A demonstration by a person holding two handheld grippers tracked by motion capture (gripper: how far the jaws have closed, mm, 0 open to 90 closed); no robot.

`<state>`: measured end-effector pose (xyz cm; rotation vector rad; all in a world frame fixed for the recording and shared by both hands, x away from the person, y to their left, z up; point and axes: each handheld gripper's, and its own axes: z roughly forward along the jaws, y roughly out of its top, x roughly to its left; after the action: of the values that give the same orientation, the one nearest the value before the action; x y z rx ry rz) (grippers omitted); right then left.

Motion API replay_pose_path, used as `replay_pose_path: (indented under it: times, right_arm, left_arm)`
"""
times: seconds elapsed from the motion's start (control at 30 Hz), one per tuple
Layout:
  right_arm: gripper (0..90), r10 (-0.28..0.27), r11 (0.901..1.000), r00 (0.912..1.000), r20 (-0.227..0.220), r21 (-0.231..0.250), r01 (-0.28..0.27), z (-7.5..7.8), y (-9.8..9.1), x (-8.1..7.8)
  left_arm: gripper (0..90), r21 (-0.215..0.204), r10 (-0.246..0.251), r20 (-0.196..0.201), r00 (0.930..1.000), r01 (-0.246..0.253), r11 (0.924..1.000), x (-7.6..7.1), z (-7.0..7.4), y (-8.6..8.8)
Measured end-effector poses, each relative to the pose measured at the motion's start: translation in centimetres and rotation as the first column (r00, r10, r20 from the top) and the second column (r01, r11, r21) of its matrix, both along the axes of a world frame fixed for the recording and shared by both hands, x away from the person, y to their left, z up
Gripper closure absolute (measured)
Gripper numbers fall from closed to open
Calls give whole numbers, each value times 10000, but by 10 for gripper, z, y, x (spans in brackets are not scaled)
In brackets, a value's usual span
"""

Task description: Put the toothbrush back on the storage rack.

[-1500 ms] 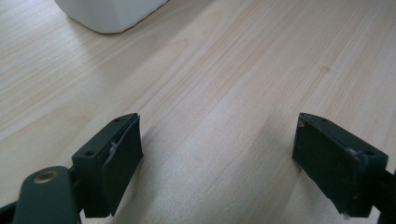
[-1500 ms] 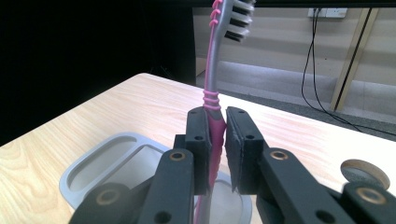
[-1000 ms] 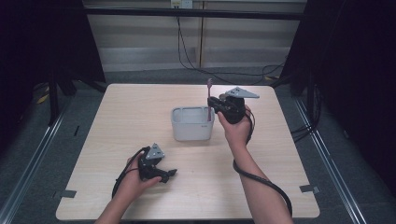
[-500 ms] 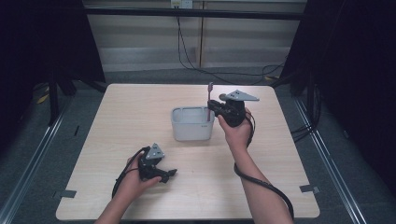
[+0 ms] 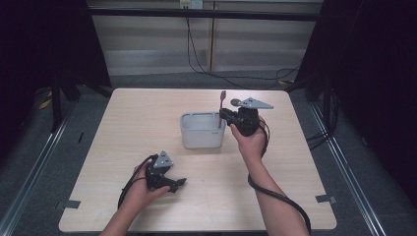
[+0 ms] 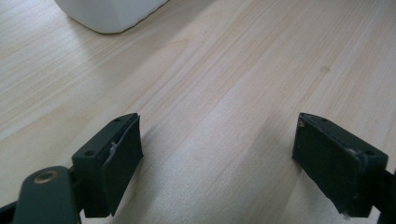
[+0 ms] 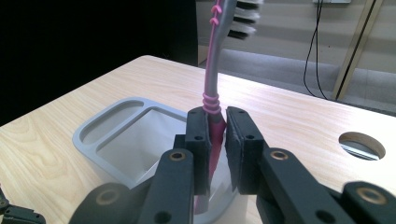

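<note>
Toothbrush [image 7: 211, 100] work hangs on one relation: the brush stands nearly upright, its long axis running from bristles at the top down into the holder [image 5: 202, 130] below, so from here the likely move is straight down. Largest first, the desk [image 5: 133, 123] is a pale wood-grain board, smooth and matt, with a round hole near its far right edge in the right gripper view. On its middle sits the holder, a light grey plastic tub with rounded corners, a thick rim and a narrow side slot beside its main well. Right gripper [image 5: 225, 117], held over the holder's right edge, has its fingers [image 7: 198, 140] clamped tight on the brush's lower handle, just under a band of pink rings; the handle's foot appears to dip inside the main well, though I cannot tell whether it touches bottom. Left gripper [image 5: 178, 183] rests on the desk well apart from the holder, nearer the person, its fingers [image 6: 114, 161] spread wide with only bare wood between them. Smallest is the brush itself: slim, grey and pink, with pale bristles.
</note>
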<state>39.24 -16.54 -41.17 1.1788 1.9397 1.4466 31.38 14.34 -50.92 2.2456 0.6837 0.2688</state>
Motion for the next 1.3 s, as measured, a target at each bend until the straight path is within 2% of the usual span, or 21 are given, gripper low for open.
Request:
replay_pose_path:
  times: [0.8, 1.03, 1.3]
  right_arm:
    - [798, 203, 9997, 9993, -320, -162, -208, -6, -2, -6]
    - [826, 318, 9993, 9989, -350, -181, -325, -5, 0, -7]
    - [768, 304, 9992, 9989, -365, -230, -312, -4, 0, -9]
  left_arm:
    - [154, 11, -7, 2, 10000, 7, 10000, 0, 0, 0]
    - [153, 4, -1, 0, 10000, 1, 10000, 0, 0, 0]
    - [153, 8, -2, -1, 10000, 2, 10000, 0, 0, 0]
